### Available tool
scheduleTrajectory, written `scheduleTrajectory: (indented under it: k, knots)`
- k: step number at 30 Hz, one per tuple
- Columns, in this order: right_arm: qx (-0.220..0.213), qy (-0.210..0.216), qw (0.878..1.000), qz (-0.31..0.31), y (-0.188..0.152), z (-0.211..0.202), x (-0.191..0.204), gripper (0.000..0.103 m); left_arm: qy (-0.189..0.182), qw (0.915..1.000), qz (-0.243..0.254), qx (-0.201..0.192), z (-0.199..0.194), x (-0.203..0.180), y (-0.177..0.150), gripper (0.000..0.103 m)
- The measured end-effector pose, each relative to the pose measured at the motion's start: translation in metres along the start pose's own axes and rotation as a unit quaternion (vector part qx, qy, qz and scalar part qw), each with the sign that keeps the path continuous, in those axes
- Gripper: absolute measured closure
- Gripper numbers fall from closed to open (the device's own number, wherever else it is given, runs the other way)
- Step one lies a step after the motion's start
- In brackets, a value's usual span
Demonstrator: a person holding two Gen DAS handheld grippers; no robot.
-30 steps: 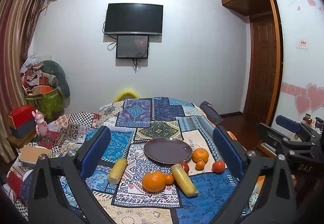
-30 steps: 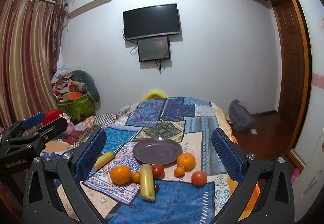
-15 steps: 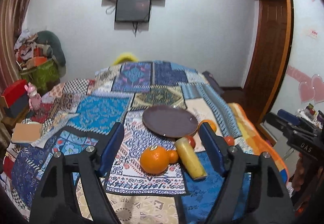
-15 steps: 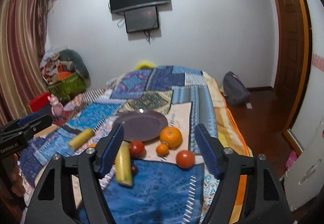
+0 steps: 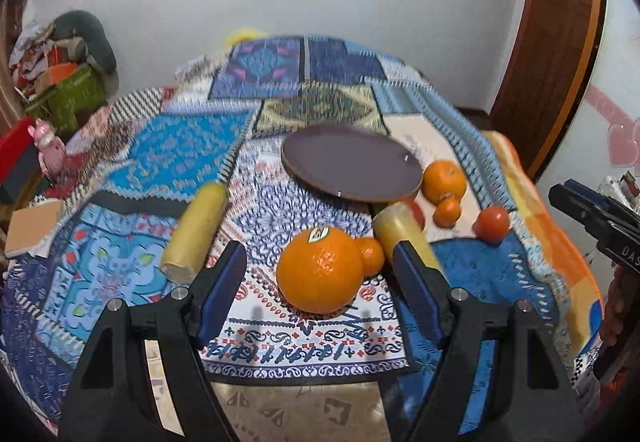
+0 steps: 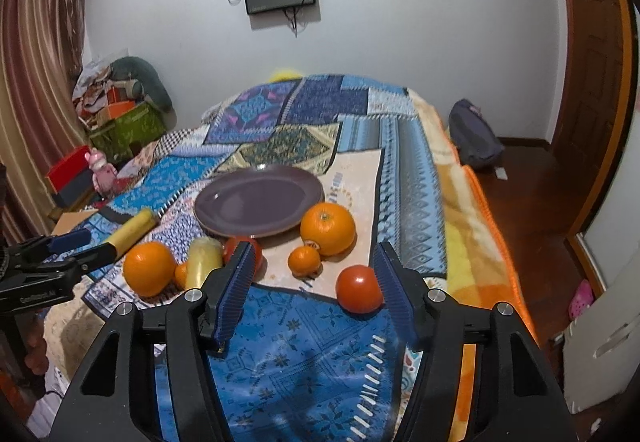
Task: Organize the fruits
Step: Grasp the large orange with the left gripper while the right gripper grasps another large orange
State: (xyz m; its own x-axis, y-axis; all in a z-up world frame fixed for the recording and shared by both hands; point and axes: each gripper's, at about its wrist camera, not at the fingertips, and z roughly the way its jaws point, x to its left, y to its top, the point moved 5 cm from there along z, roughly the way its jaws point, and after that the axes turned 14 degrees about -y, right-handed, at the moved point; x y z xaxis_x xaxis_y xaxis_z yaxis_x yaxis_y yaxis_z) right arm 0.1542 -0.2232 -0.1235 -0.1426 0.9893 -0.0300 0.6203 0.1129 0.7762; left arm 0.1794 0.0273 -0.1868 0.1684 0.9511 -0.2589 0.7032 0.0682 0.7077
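Reaching for fruit, right at the start of the job. Nothing yet on the dark plate (image 5: 352,166), up past the middle of the left picture, on the bed (image 5: 180,158).

Coming in low with the left tongs (image 5: 320,252), spread apart, one pad on each side of the big orange (image 5: 320,274) in the lower middle of the picture. Not touching it, with a gap on both sides. Not pinching anything.

Closing the right tongs (image 6: 315,250) at this moment, around the tomato (image 6: 359,289) in the lower middle of the right picture. Close to the right-hand pad, far from the left-hand one. No squeeze yet, so not held.

Next, most likely: push a bit further in, squeeze softly, lift, and carry to the plate.

For the left tongs, need to mind the little orange (image 5: 371,256) touching the big one on its right, and the yellow fruit (image 5: 400,232) just behind the right-hand pad. Easy to bump both.

For the right tongs, better to slide a bit to the right and get the tomato in the middle. Otherwise could roll away on the soft bed. Soft squeeze too, since likely easy to squash.

Also lying near the plate: another yellow fruit (image 5: 196,230) at the left, and another orange (image 6: 328,228) by the plate's right edge. All to be moved later, by the look of it.
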Motion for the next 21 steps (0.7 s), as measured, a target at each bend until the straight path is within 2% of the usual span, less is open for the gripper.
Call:
scheduleTrajectory:
  k: [7, 14, 16, 21]
  knots:
    - [0.032, 0.013, 0.999, 0.006, -0.006, 0.026, -0.001, 0.045, -0.012, 0.9988, -0.018, 0.043, 0.037, 0.011, -0.007, 0.028]
    - [0.044, 0.018, 0.999, -0.001, -0.007, 0.040, 0.002, 0.045, -0.026, 0.9950, -0.050, 0.083, 0.065, 0.022, -0.020, 0.029]
    - [0.048, 0.020, 0.999, -0.003, -0.007, 0.044, 0.003, 0.045, -0.031, 0.9937, -0.058, 0.091, 0.070, 0.024, -0.022, 0.035]
    - [0.060, 0.026, 0.998, -0.004, -0.006, 0.052, 0.006, 0.045, -0.043, 0.9927, -0.068, 0.090, 0.068, 0.026, -0.021, 0.036]
